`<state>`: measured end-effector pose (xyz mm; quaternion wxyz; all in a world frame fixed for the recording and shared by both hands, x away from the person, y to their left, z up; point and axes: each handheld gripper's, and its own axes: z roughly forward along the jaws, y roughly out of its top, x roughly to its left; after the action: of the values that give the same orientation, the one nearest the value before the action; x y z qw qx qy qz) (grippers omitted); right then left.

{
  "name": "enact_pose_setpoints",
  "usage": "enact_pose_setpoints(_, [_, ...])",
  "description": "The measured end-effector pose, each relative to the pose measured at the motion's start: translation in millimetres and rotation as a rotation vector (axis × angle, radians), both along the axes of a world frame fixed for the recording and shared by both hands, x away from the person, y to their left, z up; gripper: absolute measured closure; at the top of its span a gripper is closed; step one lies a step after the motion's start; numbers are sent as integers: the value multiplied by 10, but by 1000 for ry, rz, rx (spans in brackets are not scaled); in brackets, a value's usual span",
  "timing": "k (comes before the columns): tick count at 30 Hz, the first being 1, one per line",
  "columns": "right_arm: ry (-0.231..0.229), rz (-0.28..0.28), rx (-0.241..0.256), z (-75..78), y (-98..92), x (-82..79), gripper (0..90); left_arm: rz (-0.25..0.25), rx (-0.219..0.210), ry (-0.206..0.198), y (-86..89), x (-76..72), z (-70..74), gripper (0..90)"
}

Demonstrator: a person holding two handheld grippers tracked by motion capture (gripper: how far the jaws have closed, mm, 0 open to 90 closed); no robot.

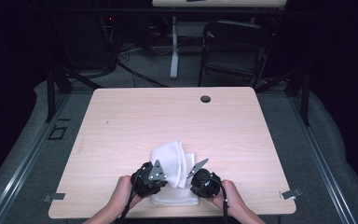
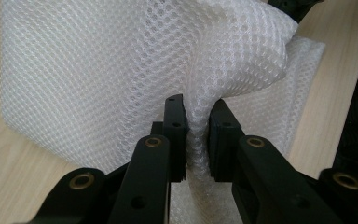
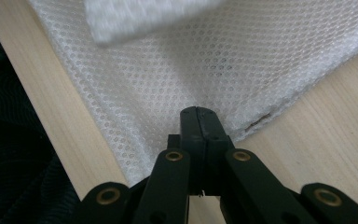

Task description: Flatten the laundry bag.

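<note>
White mesh cloth (image 1: 173, 163) lies bunched on the near half of your desk (image 1: 121, 121), close to the front edge and a little left of the middle, with one folded part rising toward the far side and a flatter part lying between your two hands. Your left gripper (image 1: 154, 179) sits at the cloth's near left side, and in the left gripper view its fingers (image 2: 175, 135) are clenched on a raised, pinched ridge of the cloth (image 2: 121, 70), which stands up between them and spreads out wide beyond. Your right gripper (image 1: 196, 176) sits just beside the cloth's near right side, well close to the left one. In the right gripper view its fingers (image 3: 200, 135) are pressed together at the cloth's edge (image 3: 177, 79), by a corner where the mesh meets bare wood; you cannot tell from there whether any fabric is caught between them. Your left hand (image 1: 121, 189) and right hand (image 1: 230, 196) hold the grippers from the near edge. Farther off, a small dark grommet (image 1: 205, 99) sits near the desk's far edge, and a folding chair (image 1: 235, 49) stands on the floor beyond it.
</note>
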<state>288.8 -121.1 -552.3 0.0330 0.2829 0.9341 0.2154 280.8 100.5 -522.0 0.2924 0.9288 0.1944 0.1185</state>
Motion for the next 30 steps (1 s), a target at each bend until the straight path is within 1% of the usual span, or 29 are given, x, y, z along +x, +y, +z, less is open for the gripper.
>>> enact_pose_setpoints(1, [-2,2,2,-1,1,0,900,8,-10,3,17,-4,9,803])
enact_pose_setpoints(2, [-2,2,2,-1,1,0,900,11,-7,2,35,-7,22,803])
enact_pose_setpoints(3, [-3,3,1,-1,2,-2,900,23,-16,3,75,-22,39,802])
enact_pose_setpoints(7, [-4,5,0,-1,2,-1,900,34,-20,7,124,-22,64,802])
enact_pose_setpoints(10, [-2,4,-5,1,2,2,900,39,-16,0,141,-20,80,800])
enact_pose_setpoints(11, [-1,-9,8,-7,4,1,900,36,-11,2,149,-19,81,800])
enact_pose_setpoints(15, [2,-2,2,-2,2,6,900,38,-9,8,171,-18,92,799])
enact_pose_setpoints(19, [-1,-3,2,-3,0,8,900,54,-19,19,223,-24,103,799])
enact_pose_setpoints(20, [-4,-17,17,-13,1,2,900,56,-21,18,239,-27,106,799])
enact_pose_setpoints(27, [-6,-19,10,-10,1,6,900,78,-21,20,301,-45,113,798])
enact_pose_setpoints(28, [-2,-16,11,-11,-3,10,900,83,-34,21,321,-62,112,798])
enact_pose_setpoints(30, [-2,-15,12,-11,-2,9,900,92,-34,18,369,-79,115,796])
